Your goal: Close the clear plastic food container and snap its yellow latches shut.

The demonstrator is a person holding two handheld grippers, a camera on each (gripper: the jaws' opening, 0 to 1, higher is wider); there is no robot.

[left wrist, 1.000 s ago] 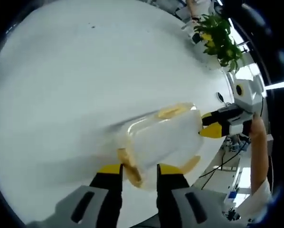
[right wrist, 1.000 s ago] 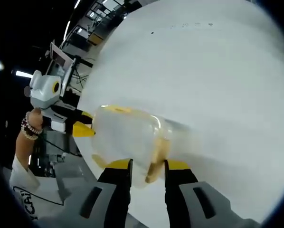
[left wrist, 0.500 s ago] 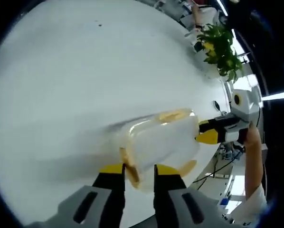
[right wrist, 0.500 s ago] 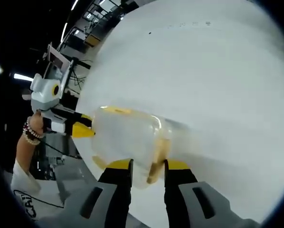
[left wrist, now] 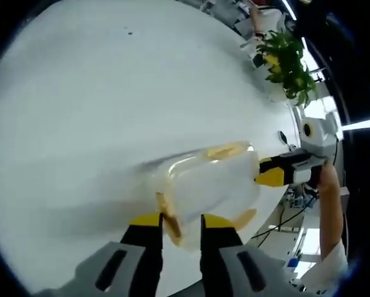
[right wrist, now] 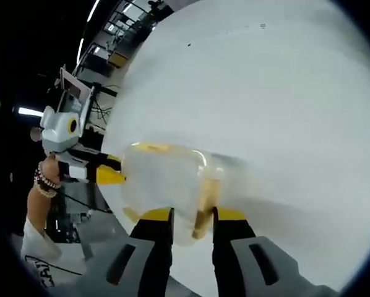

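Observation:
The clear plastic food container [left wrist: 213,182] lies with its lid on over the white table, held at its two short ends. My left gripper [left wrist: 180,221] has its jaws closed in on the yellow latch [left wrist: 171,218] at the near end. My right gripper [left wrist: 273,175] meets the far end. More yellow latches [left wrist: 227,148] show along the sides. From the other side, my right gripper [right wrist: 192,215] pinches the near-end yellow latch [right wrist: 203,209] of the container [right wrist: 163,185], and my left gripper [right wrist: 107,175] is at the opposite end.
The round white table [left wrist: 98,99] spreads behind the container; its edge runs close by the grippers. A potted plant [left wrist: 287,55] stands past the far edge. A hand with a bead bracelet [right wrist: 44,180] holds the left gripper. Office furniture and cables [right wrist: 80,86] lie beyond.
Both views have shifted slightly. The container stays between the two grippers, each keeping its hold on an end latch.

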